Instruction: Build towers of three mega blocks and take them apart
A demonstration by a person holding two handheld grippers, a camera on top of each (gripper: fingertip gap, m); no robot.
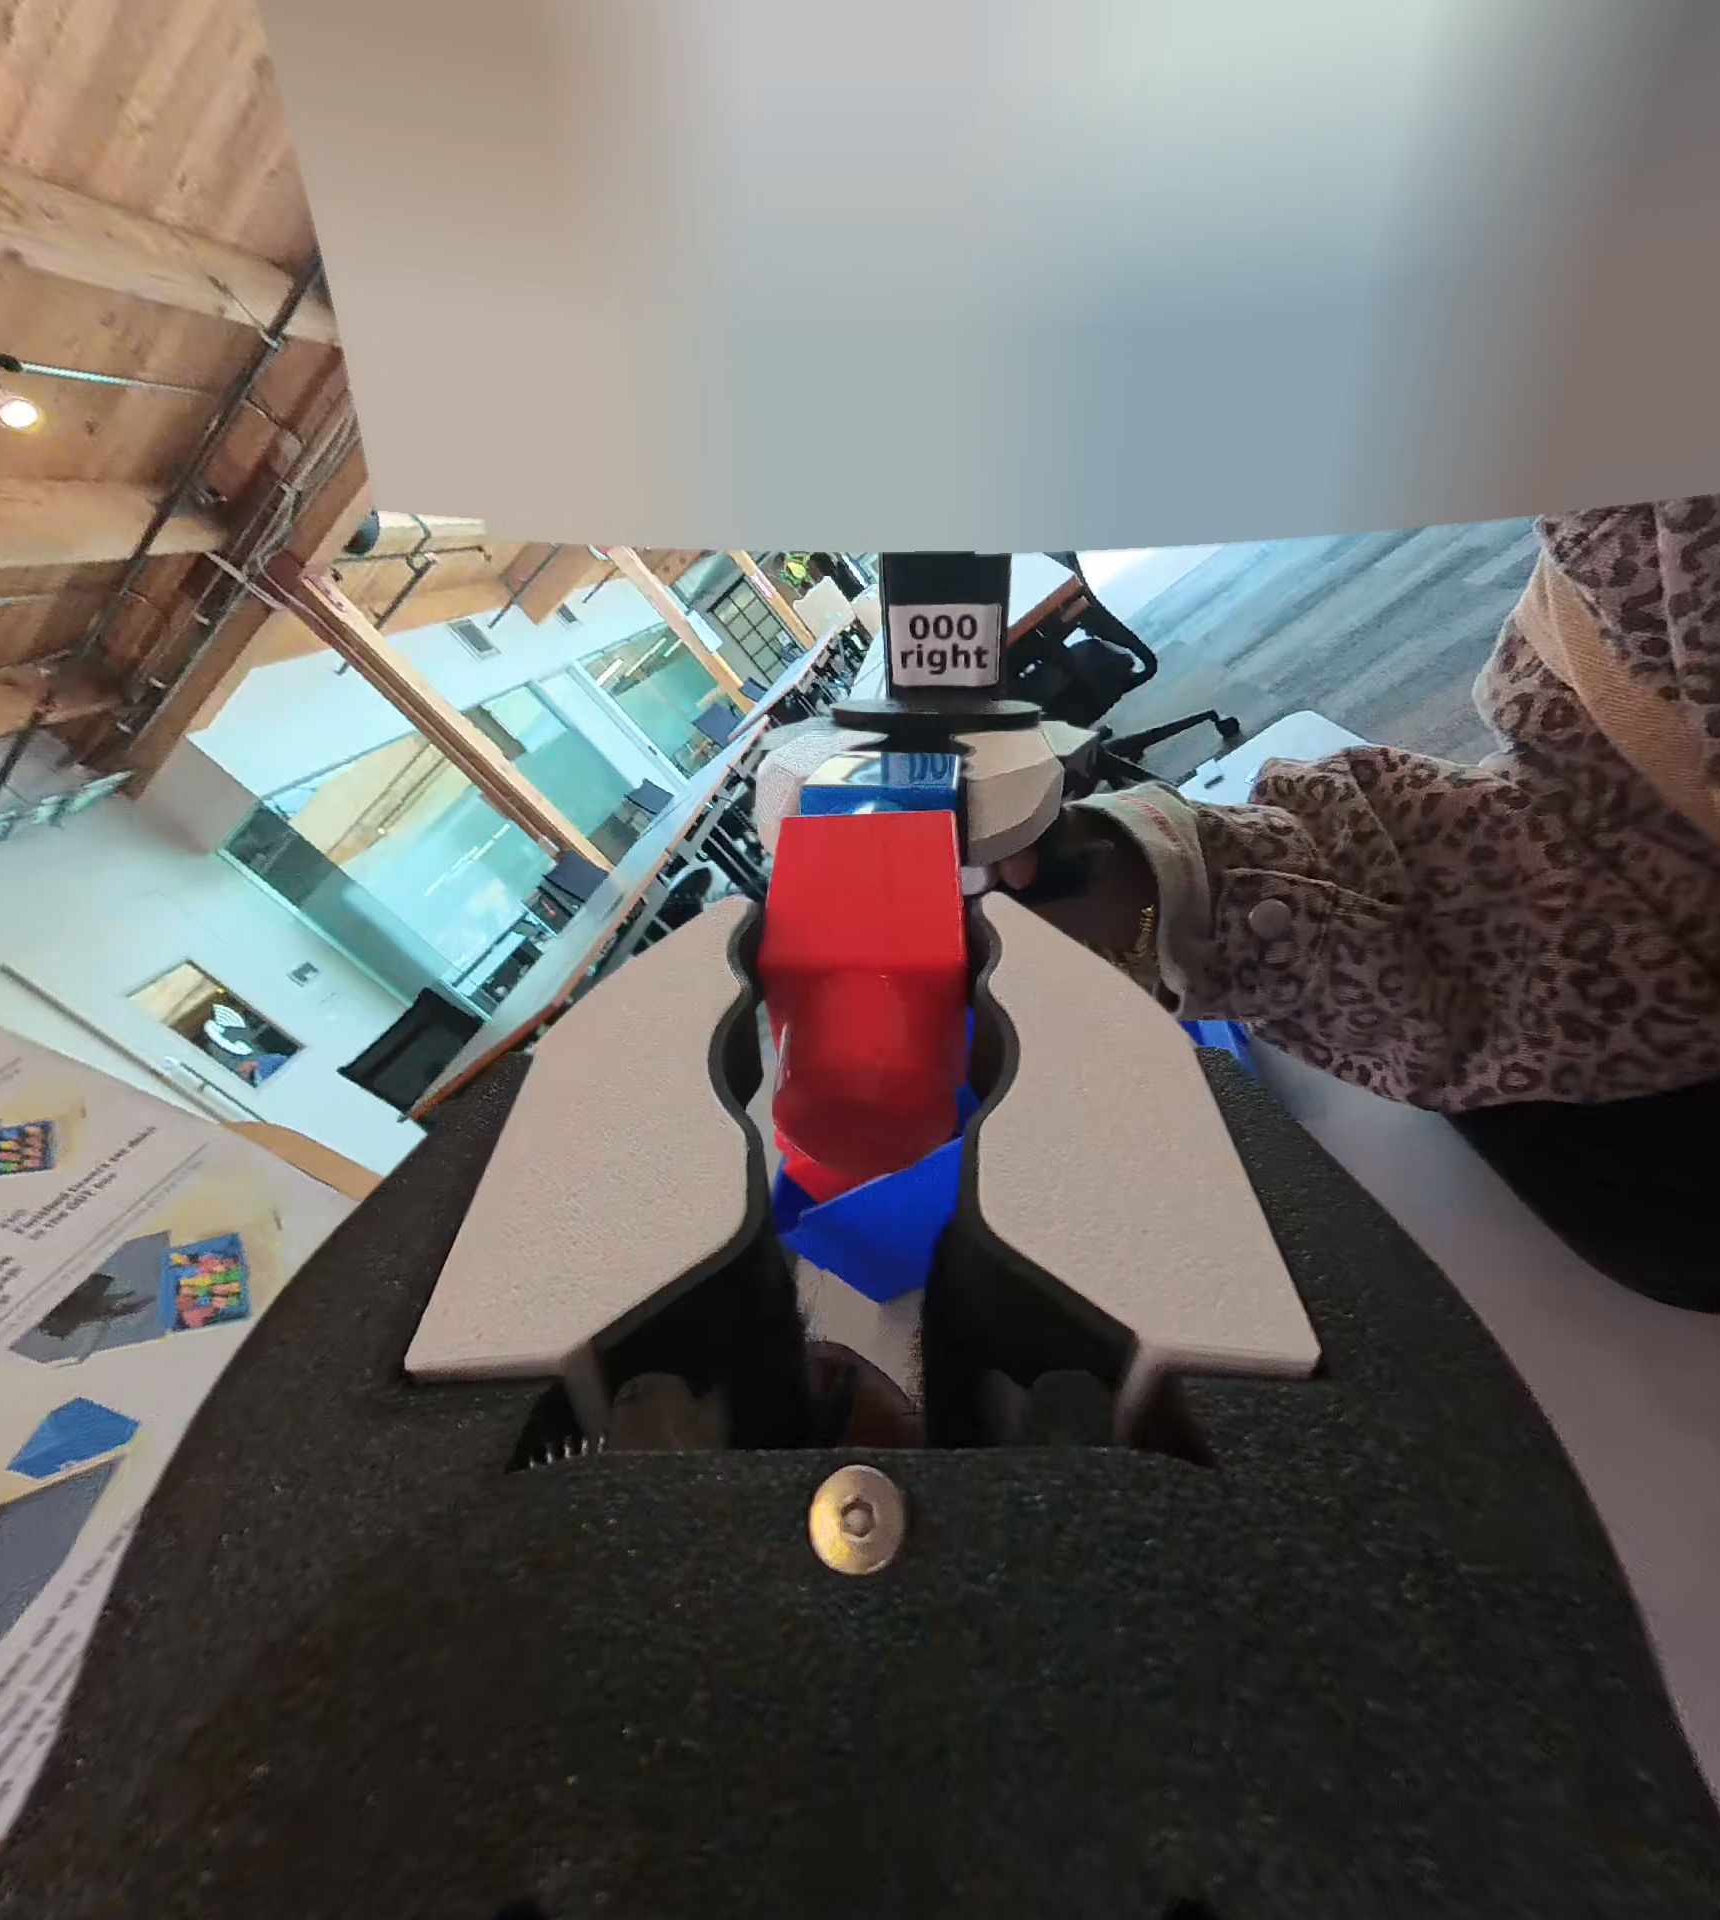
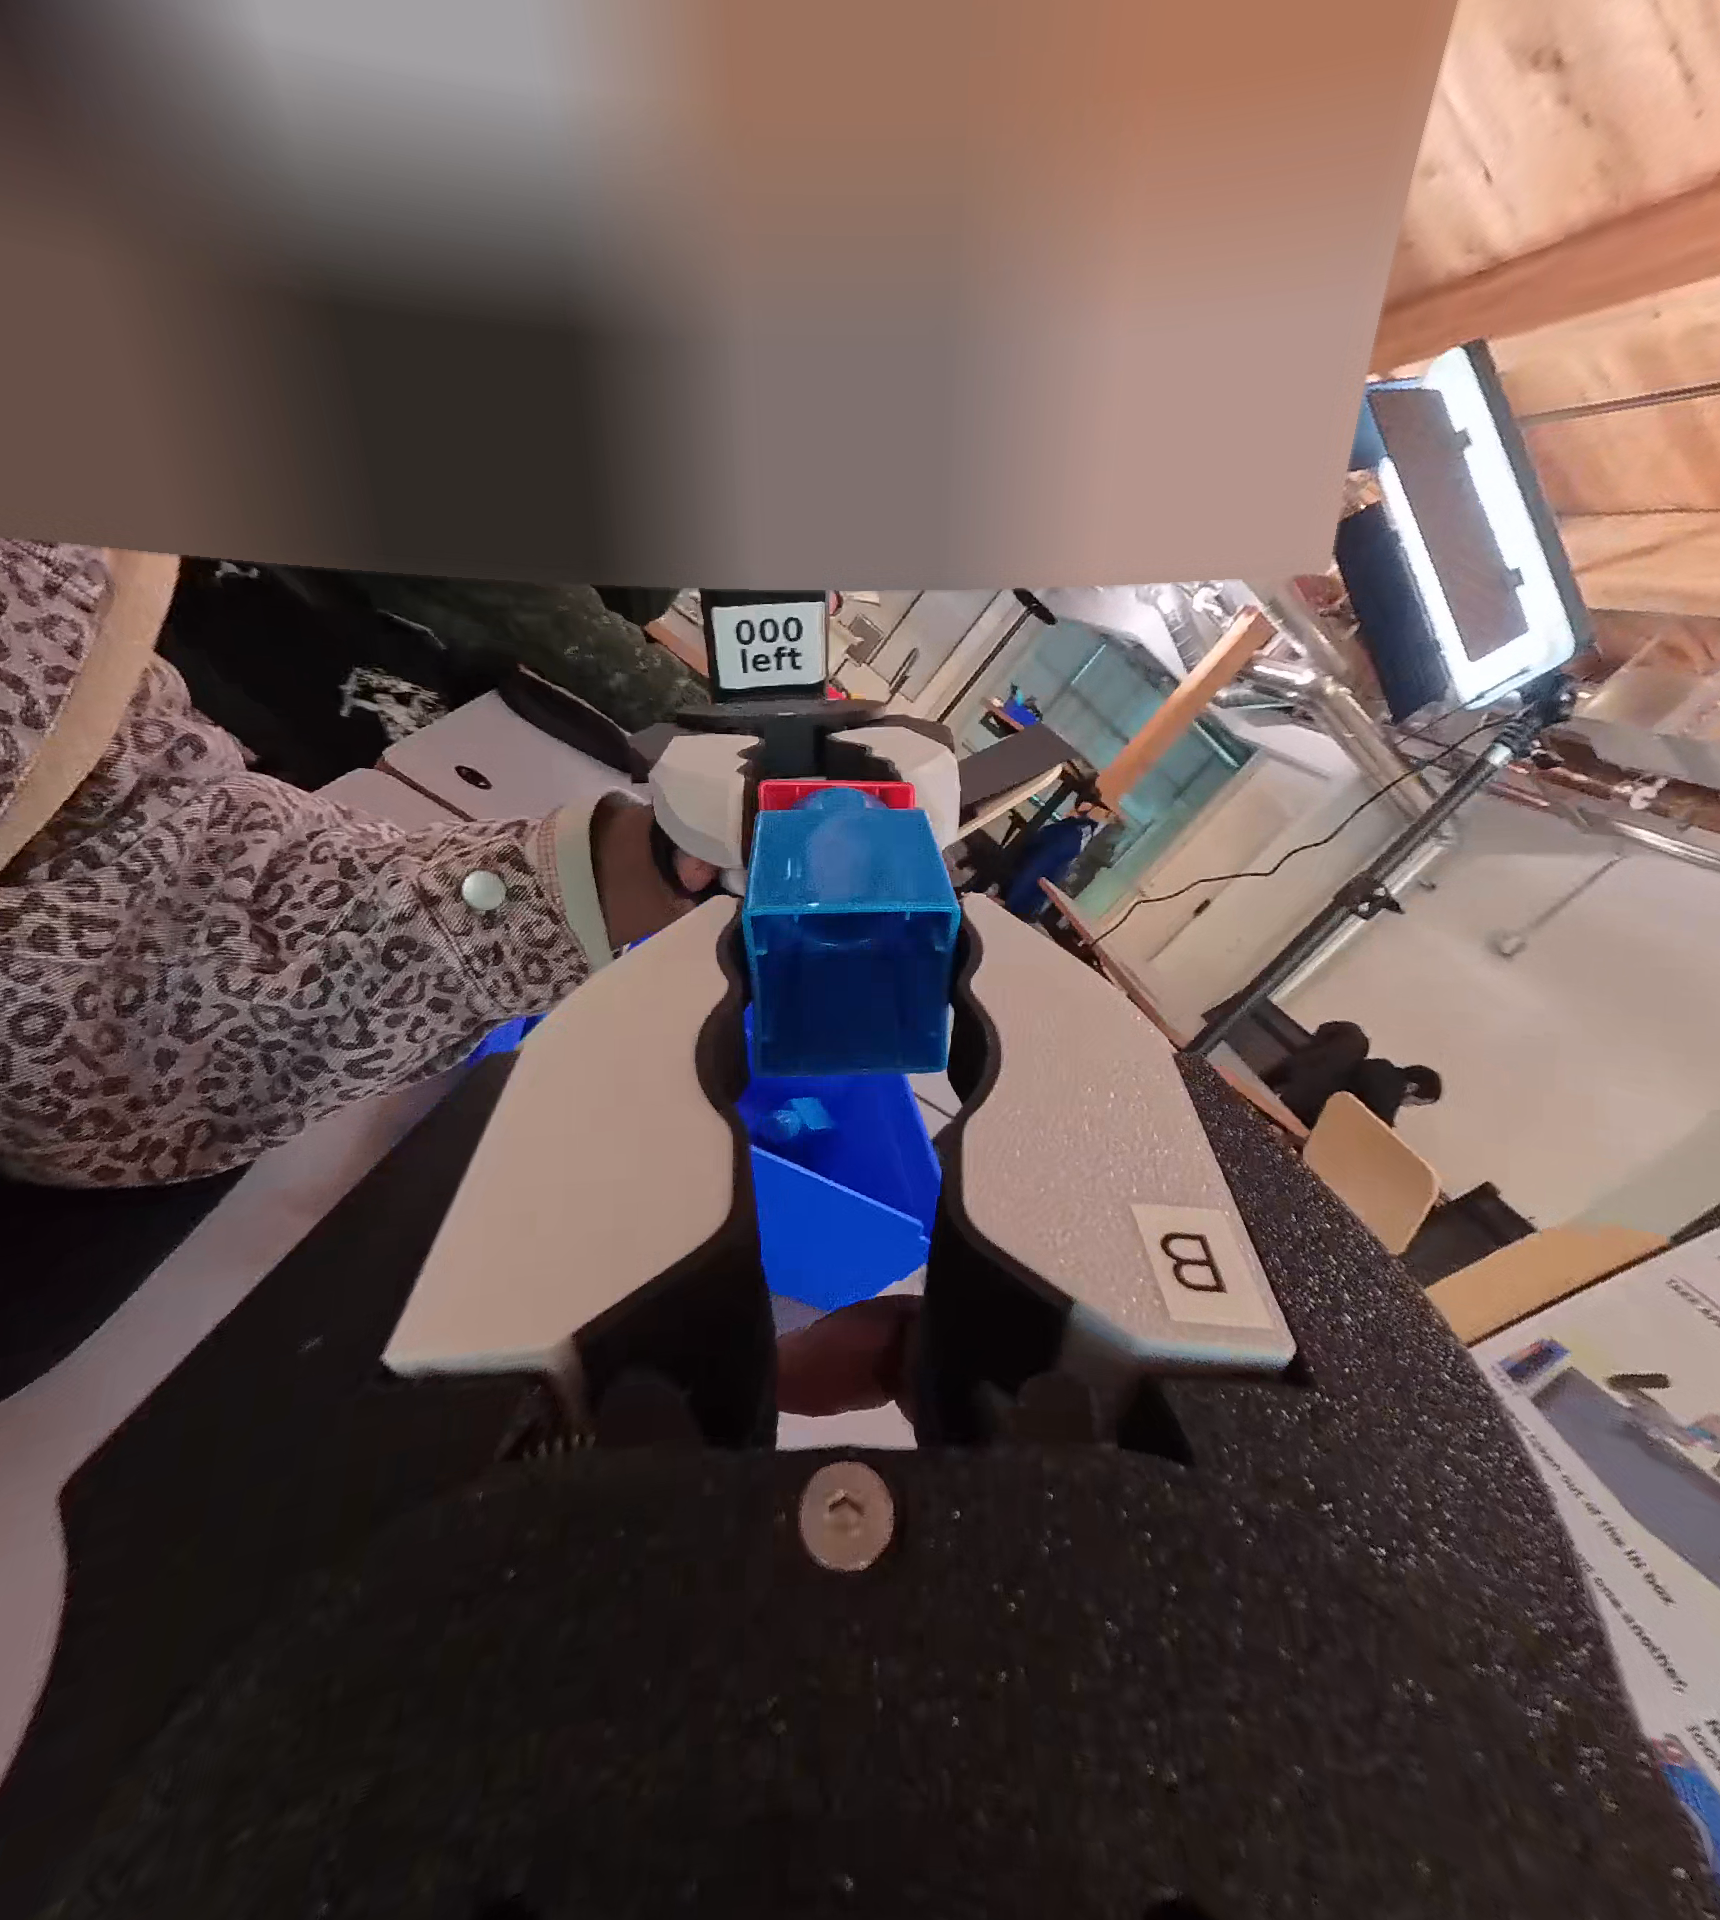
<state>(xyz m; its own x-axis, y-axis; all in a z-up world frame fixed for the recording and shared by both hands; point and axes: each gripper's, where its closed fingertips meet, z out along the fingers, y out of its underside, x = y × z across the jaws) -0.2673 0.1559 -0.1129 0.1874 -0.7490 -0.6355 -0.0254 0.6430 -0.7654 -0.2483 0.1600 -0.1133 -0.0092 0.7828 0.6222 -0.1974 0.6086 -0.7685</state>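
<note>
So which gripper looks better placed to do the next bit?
Hard to favour either: the left gripper is shut on the red block, the right gripper on the blue block, facing each other. Probably the right moves while the left braces.

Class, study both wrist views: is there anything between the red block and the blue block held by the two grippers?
Nothing visible. The left gripper clamps the red block, the right gripper clamps the blue block, and the blocks sit end to end, seemingly touching.

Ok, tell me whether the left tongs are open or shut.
Shut: the left tongs clamp the red plastic block, both fingers pressed against its sides.
</note>
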